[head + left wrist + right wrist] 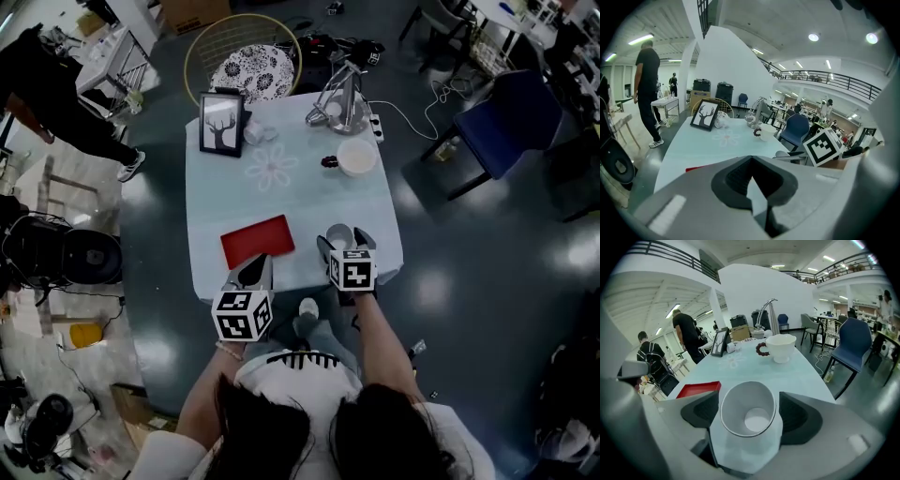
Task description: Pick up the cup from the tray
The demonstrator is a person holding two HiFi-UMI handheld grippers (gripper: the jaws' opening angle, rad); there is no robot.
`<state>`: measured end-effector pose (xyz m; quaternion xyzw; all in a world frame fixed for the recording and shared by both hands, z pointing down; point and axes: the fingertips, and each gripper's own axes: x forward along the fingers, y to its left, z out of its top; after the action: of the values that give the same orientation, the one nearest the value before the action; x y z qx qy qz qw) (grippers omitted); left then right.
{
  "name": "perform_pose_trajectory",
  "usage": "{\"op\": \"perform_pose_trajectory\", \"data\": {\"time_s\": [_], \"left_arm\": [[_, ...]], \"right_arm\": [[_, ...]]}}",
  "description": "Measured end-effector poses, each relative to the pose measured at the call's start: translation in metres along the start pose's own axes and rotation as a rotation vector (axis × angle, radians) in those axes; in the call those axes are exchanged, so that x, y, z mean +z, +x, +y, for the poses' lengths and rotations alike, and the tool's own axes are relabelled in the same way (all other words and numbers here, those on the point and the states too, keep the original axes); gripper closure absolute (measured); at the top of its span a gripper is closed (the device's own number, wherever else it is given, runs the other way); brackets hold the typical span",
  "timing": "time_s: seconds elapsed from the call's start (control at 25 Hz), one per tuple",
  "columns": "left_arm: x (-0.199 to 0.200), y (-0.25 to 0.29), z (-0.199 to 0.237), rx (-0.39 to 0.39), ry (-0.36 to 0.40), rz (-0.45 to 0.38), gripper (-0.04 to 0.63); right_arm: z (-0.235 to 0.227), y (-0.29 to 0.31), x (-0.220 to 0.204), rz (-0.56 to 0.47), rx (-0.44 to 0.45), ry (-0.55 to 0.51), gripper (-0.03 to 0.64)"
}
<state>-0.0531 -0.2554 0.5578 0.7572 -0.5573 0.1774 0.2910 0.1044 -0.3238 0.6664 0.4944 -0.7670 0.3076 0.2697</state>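
A: Where is the cup [749,409] sitting right now?

B: It is resting between the jaws of the right gripper [344,244], which are closing in on its sides. It is lying tipped over, with its open mouth facing back toward the gripper's camera.

A: And the tray [258,241]?

B: The red tray is lying flat on the pale blue table [309,192], just to the left of the cup. The cup is hanging beside it, near the table's front edge, and is not touching it.

A: How is the person holding their arms?

B: Both forearms are reaching forward from the body, side by side. The right one is stretching a little farther over the table. The marker cubes are facing up toward the head camera.

A: What is the left gripper [253,272] doing?

B: It is hovering at the table's near edge, pointing toward the tray's front side. Its jaws are pressing together with nothing between them.

A: Anything else nearby?

B: A white bowl [357,157] and a picture frame [222,124] are standing at the far end, well apart from both grippers.
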Motion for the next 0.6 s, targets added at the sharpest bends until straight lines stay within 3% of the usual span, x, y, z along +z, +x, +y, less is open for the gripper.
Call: {"op": "perform_pose_trajectory", "data": {"time_s": [0.4,0.6], "left_arm": [[0.008,-0.008,-0.009,-0.026,0.007,-0.047,0.594],[0.026,-0.018,-0.016,-0.040,0.001,-0.113,0.594]], "right_arm": [[-0.004,-0.051,0.044,-0.189,-0.001,0.043,0.190],[0.002,-0.089,0.080,-0.316,0.004,0.054,0.272]]}}
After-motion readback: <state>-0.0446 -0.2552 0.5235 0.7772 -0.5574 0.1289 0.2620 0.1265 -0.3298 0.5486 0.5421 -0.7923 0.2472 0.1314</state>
